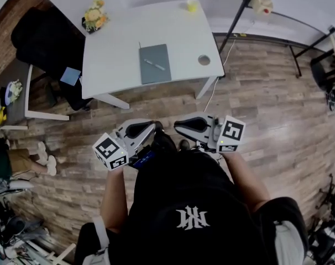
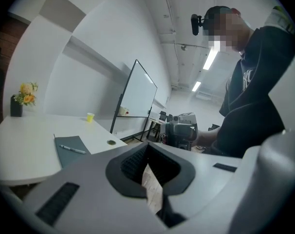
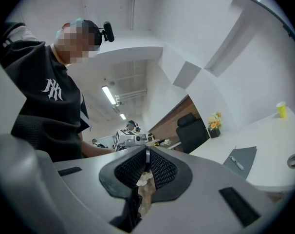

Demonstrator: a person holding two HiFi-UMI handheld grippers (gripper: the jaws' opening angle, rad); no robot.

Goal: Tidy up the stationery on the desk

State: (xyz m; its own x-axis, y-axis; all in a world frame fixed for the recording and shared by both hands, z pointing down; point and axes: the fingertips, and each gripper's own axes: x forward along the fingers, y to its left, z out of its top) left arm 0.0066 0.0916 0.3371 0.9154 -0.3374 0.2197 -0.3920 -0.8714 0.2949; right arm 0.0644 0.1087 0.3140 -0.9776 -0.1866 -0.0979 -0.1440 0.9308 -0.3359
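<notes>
A grey notebook lies on the white desk, with a pen on its cover. A tape roll sits near the desk's right front corner and a yellow cup at its far edge. Both grippers are held close to my chest, well short of the desk, with their tips facing each other. My left gripper is shut and empty, as is my right gripper. The left gripper view shows shut jaws, the notebook and the tape roll. Past the right gripper's shut jaws lies the notebook.
A flower pot stands at the desk's far left corner. A black chair and a small side table are left of the desk. A whiteboard stand's leg and a cable run at its right. Someone's legs show at the left edge.
</notes>
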